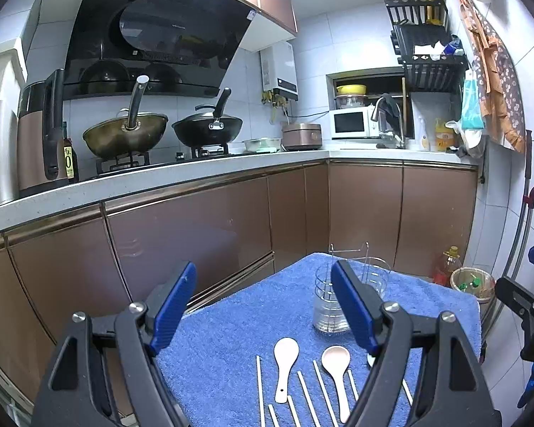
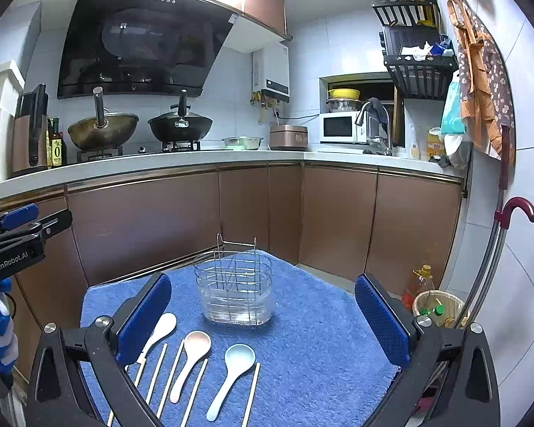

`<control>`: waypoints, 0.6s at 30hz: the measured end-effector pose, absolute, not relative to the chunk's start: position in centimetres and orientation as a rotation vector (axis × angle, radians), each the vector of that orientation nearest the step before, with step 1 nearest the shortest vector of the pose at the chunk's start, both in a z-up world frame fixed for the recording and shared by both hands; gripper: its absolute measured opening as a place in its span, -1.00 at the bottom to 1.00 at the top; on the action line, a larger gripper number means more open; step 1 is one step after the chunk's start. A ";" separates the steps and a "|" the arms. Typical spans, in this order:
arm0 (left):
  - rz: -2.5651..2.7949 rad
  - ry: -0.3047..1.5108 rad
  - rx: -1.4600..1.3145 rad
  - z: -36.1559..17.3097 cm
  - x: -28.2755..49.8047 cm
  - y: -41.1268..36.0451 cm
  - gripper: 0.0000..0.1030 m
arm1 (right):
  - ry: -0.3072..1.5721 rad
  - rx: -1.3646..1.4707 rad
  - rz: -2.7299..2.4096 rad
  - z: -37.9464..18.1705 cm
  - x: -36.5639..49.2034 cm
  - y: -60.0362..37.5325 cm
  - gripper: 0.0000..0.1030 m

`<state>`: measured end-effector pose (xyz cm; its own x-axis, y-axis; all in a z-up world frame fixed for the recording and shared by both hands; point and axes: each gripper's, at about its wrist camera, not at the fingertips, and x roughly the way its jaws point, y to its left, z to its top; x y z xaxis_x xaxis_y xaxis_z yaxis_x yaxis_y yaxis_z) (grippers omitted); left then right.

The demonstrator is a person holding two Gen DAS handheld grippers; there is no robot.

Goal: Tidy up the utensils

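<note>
Scene: a home kitchen, with a bench draped in a blue towel (image 2: 302, 320) standing before brown cabinets.
Left claw (image 1: 263, 306): spread wide, holding nothing, poised above the towel's near left part.
Right claw (image 2: 263, 316): also spread wide and empty, above the towel's near edge.
Caddy (image 2: 233, 286): a clear holder with a wire insert, upright near the towel's middle; at 12 o'clock between the right claw's fingers, and at 1 o'clock in the left view, partly hidden behind that claw's right finger (image 1: 352, 309).
White spoon (image 1: 284, 366): flat on the towel, bowl toward the caddy, at 6 o'clock below the left claw's gap; in the right view it lies at 8 o'clock, just beside the left finger.
Pink spoon (image 2: 192, 359): beside the white one, at 7 o'clock under the right claw's gap.
Blue spoon (image 2: 231, 373): rightmost of the three, at 6 o'clock in the right view; mostly hidden in the left view.
Chopsticks (image 2: 195, 388): pale sticks laid singly among the spoons, roughly parallel to them, untouched by either claw.
Backdrop: two woks (image 1: 124, 135) on the hob under a black hood.
</note>
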<state>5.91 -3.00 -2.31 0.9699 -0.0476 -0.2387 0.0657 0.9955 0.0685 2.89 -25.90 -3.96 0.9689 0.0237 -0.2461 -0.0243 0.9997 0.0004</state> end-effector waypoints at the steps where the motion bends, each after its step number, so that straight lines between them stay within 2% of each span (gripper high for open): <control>1: -0.059 0.239 0.078 -2.3 5.9 -3.0 0.49 | 0.250 -0.002 0.024 -3.9 2.9 -25.9 1.00; 18: -0.118 0.226 0.071 -1.2 3.1 -1.5 0.49 | 0.223 -0.033 0.046 -1.7 -0.1 -24.2 1.00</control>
